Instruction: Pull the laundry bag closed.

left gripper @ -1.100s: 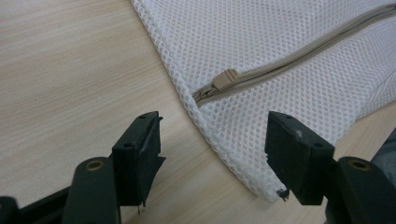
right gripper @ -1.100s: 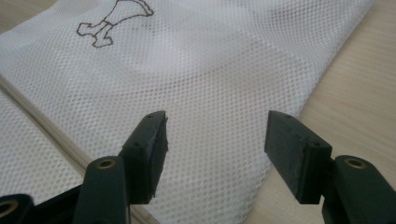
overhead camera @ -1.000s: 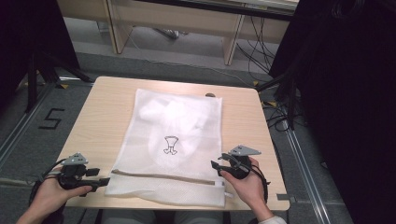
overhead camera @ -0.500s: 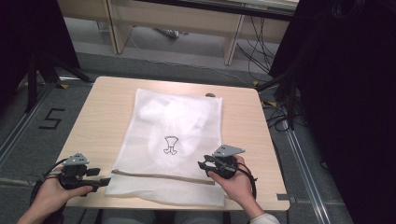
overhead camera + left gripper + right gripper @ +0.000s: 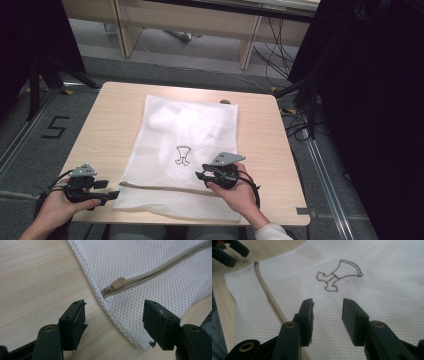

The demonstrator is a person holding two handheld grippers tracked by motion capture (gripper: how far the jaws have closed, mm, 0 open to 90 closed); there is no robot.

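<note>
Desk (image 5: 115, 115): light wood, carrying a white mesh laundry bag (image 5: 190, 150) laid flat, zipper end toward the person.

Mesh bag: holds something white and bunched in its far half; a small outlined emblem (image 5: 338, 275) sits mid-panel. A beige zipper (image 5: 265, 293) runs across the near end.

Left hand-held gripper (image 5: 113, 326): released, jaws wide apart, resting low at the bag's near corner. That corner lies between the jaws, closer to the right-hand one; the zipper pull (image 5: 118, 283) lies just ahead of the gap, at the closed end of the track.

Right hand-held gripper (image 5: 327, 315): released, jaws apart, over the mesh panel. The emblem is ahead of its jaws, the zipper off to their left.

Risks, as judged:
- Left jaws could close on bare mesh instead of the pull, since the pull is small and flat against the fabric.
- Thin mesh may bunch or slide on the smooth desk if one hand-held gripper pulls without the other pinning the bag.
</note>
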